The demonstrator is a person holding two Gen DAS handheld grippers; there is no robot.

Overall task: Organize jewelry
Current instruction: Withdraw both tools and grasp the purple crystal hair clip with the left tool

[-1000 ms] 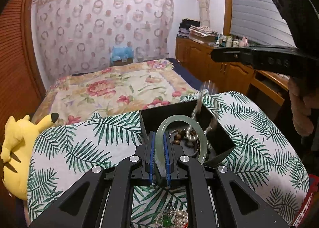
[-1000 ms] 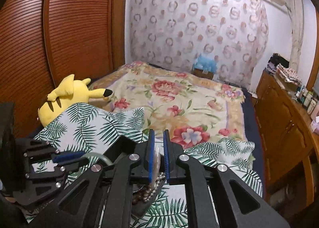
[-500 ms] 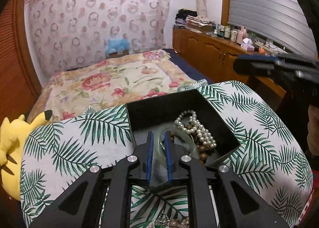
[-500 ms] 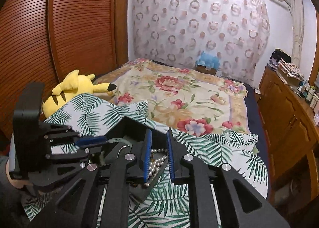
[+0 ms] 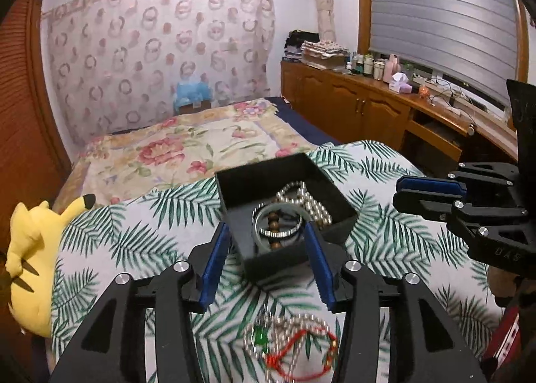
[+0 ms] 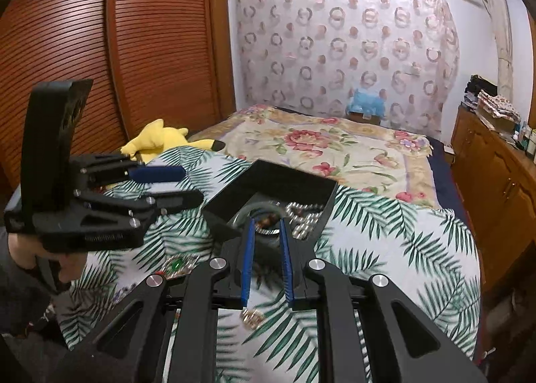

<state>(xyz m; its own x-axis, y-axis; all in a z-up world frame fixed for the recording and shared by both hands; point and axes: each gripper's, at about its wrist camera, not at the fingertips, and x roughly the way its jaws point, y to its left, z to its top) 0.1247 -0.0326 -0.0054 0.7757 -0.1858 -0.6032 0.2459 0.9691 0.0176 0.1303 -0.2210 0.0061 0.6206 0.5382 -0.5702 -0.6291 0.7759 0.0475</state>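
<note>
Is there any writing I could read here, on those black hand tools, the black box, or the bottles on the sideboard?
"DAS": raised letters on the side of the right gripper, left wrist view; the first letter might be an O.
Left gripper: a raised strip on its side, too blurred to read.
Bottles on the sideboard: labels too small to read.
Black box: no writing shows.
</note>
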